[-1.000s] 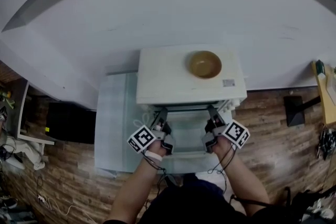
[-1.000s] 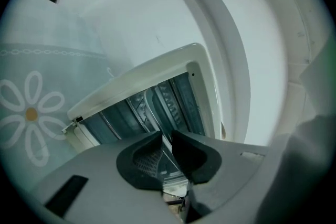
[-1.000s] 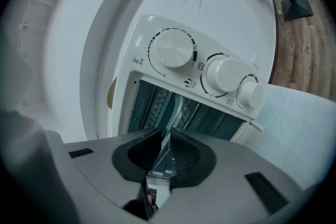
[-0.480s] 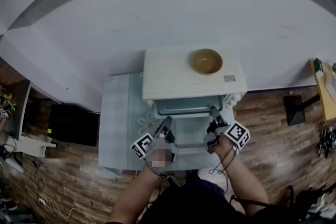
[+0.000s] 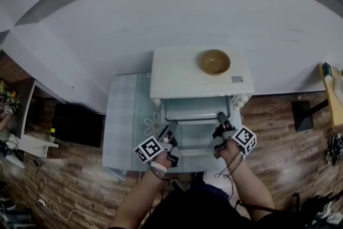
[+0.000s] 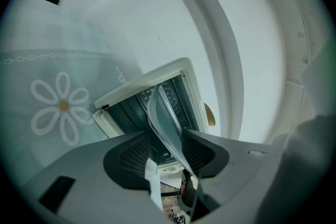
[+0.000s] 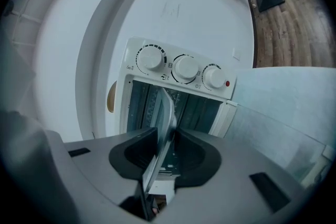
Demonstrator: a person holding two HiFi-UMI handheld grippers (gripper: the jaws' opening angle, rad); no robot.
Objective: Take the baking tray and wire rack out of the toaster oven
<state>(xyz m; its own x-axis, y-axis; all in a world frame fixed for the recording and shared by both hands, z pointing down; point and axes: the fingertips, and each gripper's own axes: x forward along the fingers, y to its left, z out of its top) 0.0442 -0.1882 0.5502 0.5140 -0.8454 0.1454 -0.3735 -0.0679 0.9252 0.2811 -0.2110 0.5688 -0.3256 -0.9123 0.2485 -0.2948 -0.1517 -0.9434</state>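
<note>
The white toaster oven [image 5: 198, 80] stands on a table with its door down. The grey baking tray [image 5: 195, 115] sticks out of its mouth, level, between my two grippers. The left gripper [image 5: 172, 127] is at the tray's left edge. In the left gripper view the tray [image 6: 165, 113] runs between the jaws of the left gripper [image 6: 165, 152], which have just been opening, with a gap beside one pad. The right gripper [image 7: 167, 152] has just been closing, and its pads press on the tray's rim [image 7: 167, 113]. I cannot make out the wire rack clearly.
A brown bowl [image 5: 214, 61] sits on top of the oven. Three knobs [image 7: 185, 67] line the oven's control panel. The table [image 5: 126, 126] wears a pale cloth with a flower print. Wooden floor lies around it, with a dark cabinet [image 5: 75, 126] at the left.
The tray has slid out of the oven toward me, and both grippers have drawn back with it. The left jaws now stand wider around the tray's edge.
</note>
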